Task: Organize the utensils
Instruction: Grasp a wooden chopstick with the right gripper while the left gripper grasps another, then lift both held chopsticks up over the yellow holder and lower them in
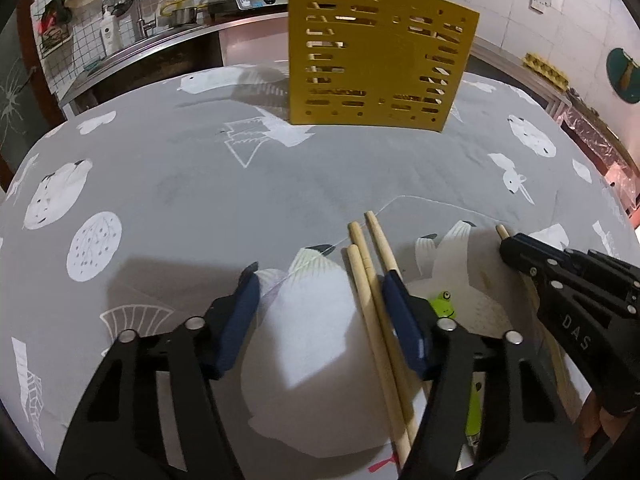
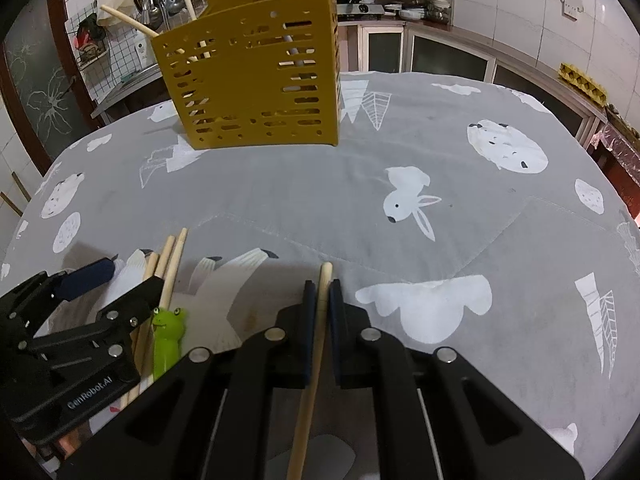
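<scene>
Holding one wooden chopstick (image 2: 320, 320) pinched in my right gripper (image 2: 320, 292) for the yellow slotted holder (image 2: 256, 80) at the table's far edge, my left gripper (image 1: 320, 292) spread wide, empty, over three loose chopsticks (image 1: 372, 280) near me.

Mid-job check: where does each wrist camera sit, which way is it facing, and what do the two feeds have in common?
Left wrist: rides the left tongs, open over loose chopsticks, facing the yellow holder; right tongs at its right edge.
Right wrist: rides the right tongs, shut on one chopstick, facing the same holder; left tongs at lower left.
Shared: holder, chopsticks, green frog utensil, grey tablecloth.
</scene>
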The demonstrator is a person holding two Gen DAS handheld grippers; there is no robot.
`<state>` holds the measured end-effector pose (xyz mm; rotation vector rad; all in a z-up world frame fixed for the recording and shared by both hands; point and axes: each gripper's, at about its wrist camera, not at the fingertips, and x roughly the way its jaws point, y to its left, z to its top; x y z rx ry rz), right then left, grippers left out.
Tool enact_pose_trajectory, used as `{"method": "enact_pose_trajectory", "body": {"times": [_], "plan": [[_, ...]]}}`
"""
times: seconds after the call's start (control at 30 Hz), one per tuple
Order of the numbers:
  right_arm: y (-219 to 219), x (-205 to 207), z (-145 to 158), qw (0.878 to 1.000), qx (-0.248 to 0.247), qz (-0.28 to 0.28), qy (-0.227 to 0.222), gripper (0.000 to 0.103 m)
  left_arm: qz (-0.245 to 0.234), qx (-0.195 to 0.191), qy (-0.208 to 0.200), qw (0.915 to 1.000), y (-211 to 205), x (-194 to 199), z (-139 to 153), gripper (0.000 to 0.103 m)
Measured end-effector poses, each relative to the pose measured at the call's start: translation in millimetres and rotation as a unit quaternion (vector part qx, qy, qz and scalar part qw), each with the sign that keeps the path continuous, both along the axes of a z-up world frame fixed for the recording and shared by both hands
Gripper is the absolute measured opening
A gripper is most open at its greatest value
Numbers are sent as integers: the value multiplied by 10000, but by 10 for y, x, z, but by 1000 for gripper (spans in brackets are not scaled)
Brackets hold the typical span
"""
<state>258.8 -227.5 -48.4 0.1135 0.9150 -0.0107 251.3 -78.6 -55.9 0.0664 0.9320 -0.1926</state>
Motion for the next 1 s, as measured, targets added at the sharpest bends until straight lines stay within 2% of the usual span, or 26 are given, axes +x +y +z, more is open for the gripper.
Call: {"method": "enact_pose_trajectory", "body": {"times": [0.07,0.1,0.17,0.33,0.4,0.6,0.9,1.0], "plan": [[-3,30,-4,10000,34,-23,44,8,-44,23,8,10000,-30,23,8,44],[0,45,-5,10000,26,-20,74,8,-77,7,16,10000,-47,36,19,31],[11,72,3,9999,-23,1,112,8,-163,-124,101,9997,-58,69,37,16],[-4,50,33,10000,29,27,50,7,-210,-305,161,9992,-27,108,63,12],[-27,25,77,10000,70,12,-13,7,-190,-411,115,9989,20,109,105,3],[-93,-22,249,9994,170,-63,-296,8,-222,-585,-132,9980,116,86,314,3],[-153,22,184,9991,293,-84,-302,6,-172,-739,-127,9970,183,145,306,3],[-148,2,231,9988,264,-83,-406,6,-218,-733,-279,9967,196,113,391,3]]}}
